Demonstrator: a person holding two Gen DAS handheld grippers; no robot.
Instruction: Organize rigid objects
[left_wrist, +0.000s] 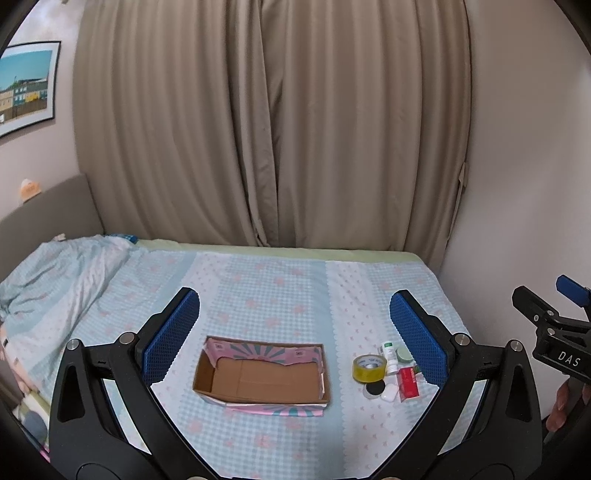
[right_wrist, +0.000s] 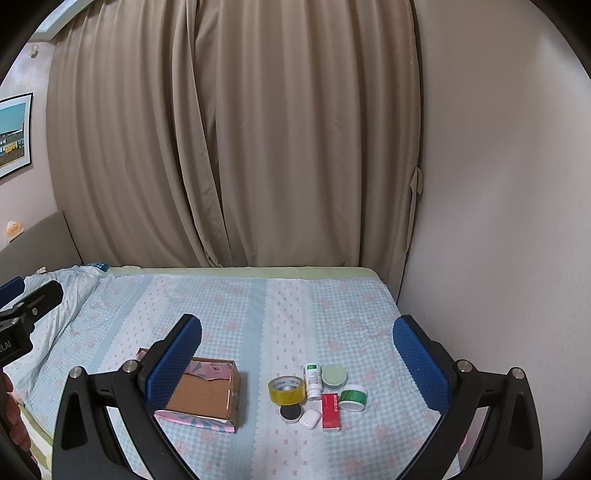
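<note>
An open cardboard box (left_wrist: 263, 376) (right_wrist: 207, 397) lies on the bed, with nothing inside it. To its right sits a cluster of small objects: a yellow tape roll (right_wrist: 287, 389) (left_wrist: 368, 367), a white bottle (right_wrist: 313, 381), a green-lidded jar (right_wrist: 334, 376), a green and white tub (right_wrist: 353, 397), a red box (right_wrist: 330, 411) (left_wrist: 408, 382), a black disc (right_wrist: 290, 412) and a white earbud case (right_wrist: 309, 419). My left gripper (left_wrist: 293, 332) is open above the box. My right gripper (right_wrist: 295, 354) is open above the cluster. Both hold nothing.
The bed (right_wrist: 258, 302) has a blue checked sheet with a crumpled duvet (left_wrist: 55, 273) at the left. Beige curtains (left_wrist: 273, 122) hang behind it. A wall (right_wrist: 498, 184) bounds the right side. The other gripper shows at each view's edge.
</note>
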